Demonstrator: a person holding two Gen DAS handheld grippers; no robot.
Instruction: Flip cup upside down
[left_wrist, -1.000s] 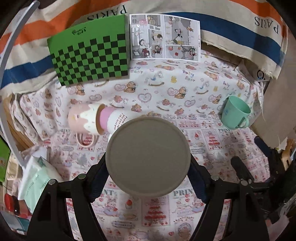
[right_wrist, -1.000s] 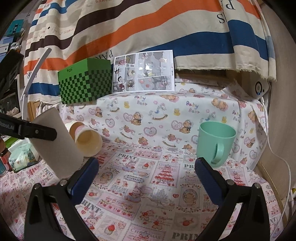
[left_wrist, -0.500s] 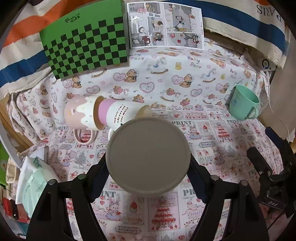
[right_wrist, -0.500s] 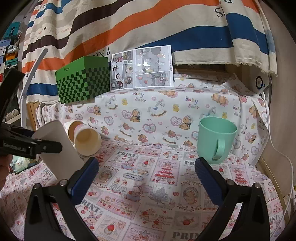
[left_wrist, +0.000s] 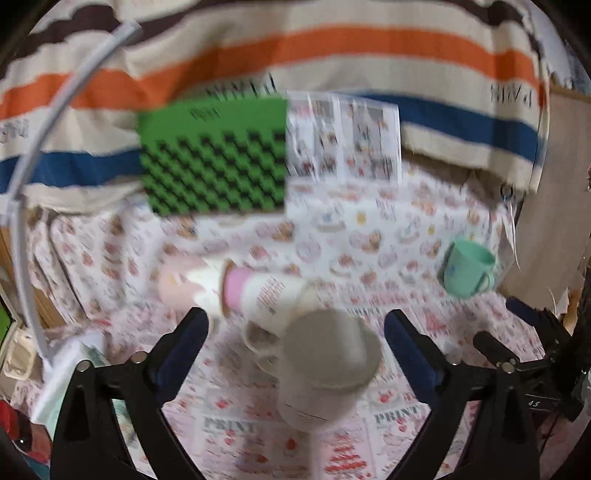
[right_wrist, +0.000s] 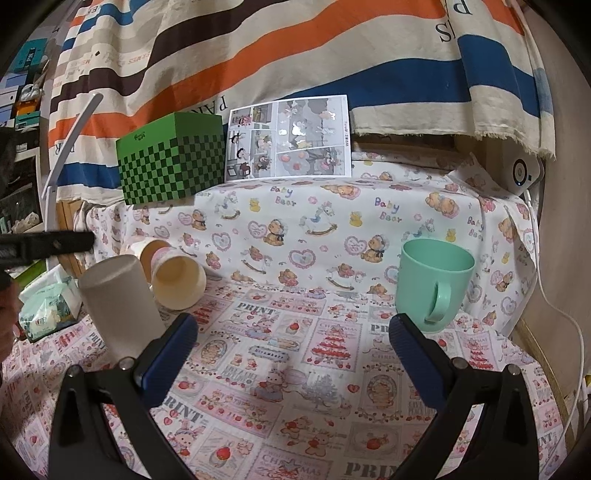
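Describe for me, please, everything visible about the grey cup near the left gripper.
The grey cup is a plain, matte, handleless tumbler, seemingly plastic or ceramic. It stands upside down on the printed cloth, flat base up, leaning slightly. The open left gripper no longer clamps it. Behind it lies a cream paper cup; contact between them is unclear.

We note a worktop (right_wrist: 295, 369) under printed cloth. Ahead-right of the right hand-held gripper (right_wrist: 291, 343) stands a green mug (right_wrist: 432, 284); ahead-left, a grey cup (right_wrist: 118, 299) base-up, nested cups (right_wrist: 173, 273) lying, and a tissue pack (right_wrist: 48, 306).

Grey cup (right_wrist: 118, 302) stands inverted beside gaping right jaws.
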